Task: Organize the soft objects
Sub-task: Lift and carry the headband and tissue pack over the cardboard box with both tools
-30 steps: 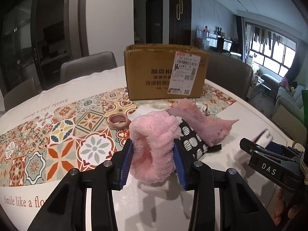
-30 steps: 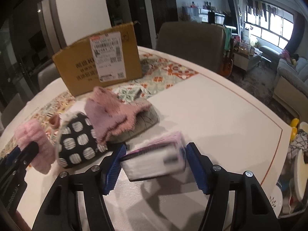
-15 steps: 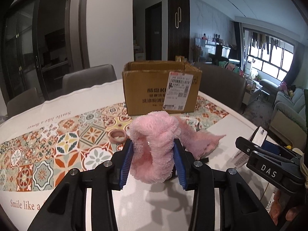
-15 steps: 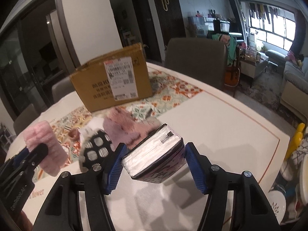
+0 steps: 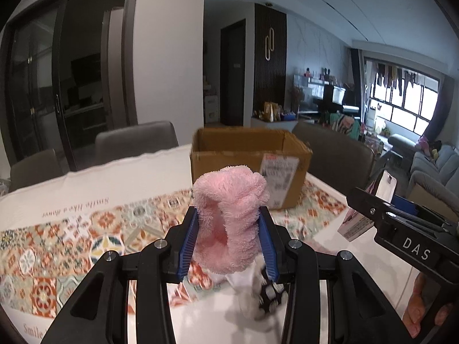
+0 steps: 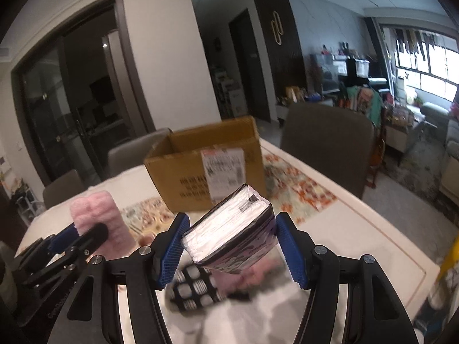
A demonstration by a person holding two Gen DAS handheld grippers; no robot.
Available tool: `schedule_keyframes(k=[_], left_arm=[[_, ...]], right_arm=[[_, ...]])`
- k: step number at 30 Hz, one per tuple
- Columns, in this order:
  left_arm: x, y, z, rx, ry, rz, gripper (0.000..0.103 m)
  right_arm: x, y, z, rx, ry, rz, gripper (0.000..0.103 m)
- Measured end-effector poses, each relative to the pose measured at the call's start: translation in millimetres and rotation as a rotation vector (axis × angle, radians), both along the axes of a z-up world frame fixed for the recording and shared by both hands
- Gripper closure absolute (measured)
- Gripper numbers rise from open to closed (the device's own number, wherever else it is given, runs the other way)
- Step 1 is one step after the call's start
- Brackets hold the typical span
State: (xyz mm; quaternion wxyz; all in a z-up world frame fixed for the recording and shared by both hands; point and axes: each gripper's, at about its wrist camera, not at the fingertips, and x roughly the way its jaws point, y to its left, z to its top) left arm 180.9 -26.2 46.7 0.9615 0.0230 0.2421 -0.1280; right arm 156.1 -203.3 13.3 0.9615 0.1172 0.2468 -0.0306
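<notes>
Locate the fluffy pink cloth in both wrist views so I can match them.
Left wrist view: pink cloth sits centre frame, clamped in the left gripper.
Right wrist view: the same cloth is at far left, in that gripper.
Shared landmark: the open cardboard box behind it in both.

A cardboard box (image 5: 249, 166) stands on the desk (image 6: 358, 229), chairs (image 6: 327, 143) behind it. A spotted cloth (image 6: 195, 289) lies before the box.

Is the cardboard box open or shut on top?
Open. The cardboard box shows no flaps over its top, and its inner walls are visible in both views. Its contents cannot be told.
</notes>
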Motion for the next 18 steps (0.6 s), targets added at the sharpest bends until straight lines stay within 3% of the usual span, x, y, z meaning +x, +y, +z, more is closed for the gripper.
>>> schedule_keyframes(k=[18], left_arm=[[107, -8, 35, -0.01, -0.088, -0.009, 0.062]], right_arm=[[115, 6, 45, -0.06, -0.101, 0.075, 0.04]])
